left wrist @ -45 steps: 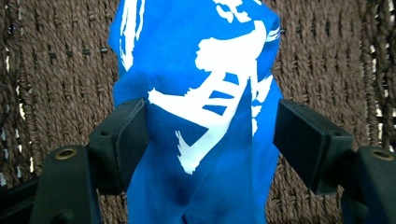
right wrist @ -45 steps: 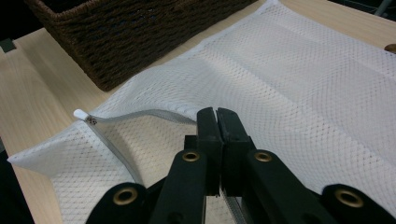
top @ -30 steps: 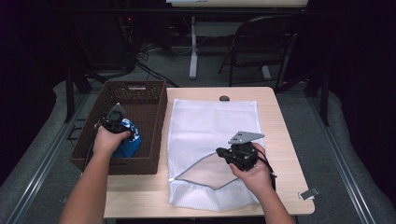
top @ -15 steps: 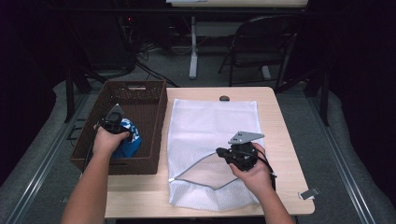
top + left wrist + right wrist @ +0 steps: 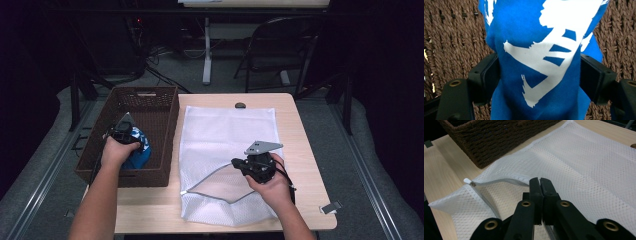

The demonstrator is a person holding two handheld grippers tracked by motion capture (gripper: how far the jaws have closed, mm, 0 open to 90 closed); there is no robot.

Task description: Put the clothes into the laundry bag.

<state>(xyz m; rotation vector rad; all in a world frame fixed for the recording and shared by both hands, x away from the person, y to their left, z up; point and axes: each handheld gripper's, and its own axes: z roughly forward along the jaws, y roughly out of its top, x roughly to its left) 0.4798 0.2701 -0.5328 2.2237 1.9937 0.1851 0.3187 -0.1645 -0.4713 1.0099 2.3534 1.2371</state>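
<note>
Grippers, high view: left gripper (image 5: 123, 134) is down inside the brown basket (image 5: 165, 107), over a blue cloth (image 5: 140, 152); right gripper (image 5: 251, 166) sits at the zipper edge of the white mesh bag (image 5: 225, 125), which lies flat on the table (image 5: 295, 115).
Bag mouth, high view: zipper (image 5: 210, 175) is undone and the opening gapes toward the basket.
Left gripper view: jaws are pinching the blue cloth (image 5: 541, 62) between them, woven basket wall (image 5: 454, 37) behind.
Advice, left: lift straight up until the cloth clears the rim, so no trailing fold snags on the weave.
Right gripper view: jaws are pressed together on the upper zipper edge of the mesh bag (image 5: 586, 157), holding it raised off the lower layer; basket (image 5: 499, 140) just beyond.
Advice, right: keep that edge held high and steady, so the mouth is wide enough.
Risk: a loose pinch on thin mesh could likely slip, letting the mouth fall shut.
</note>
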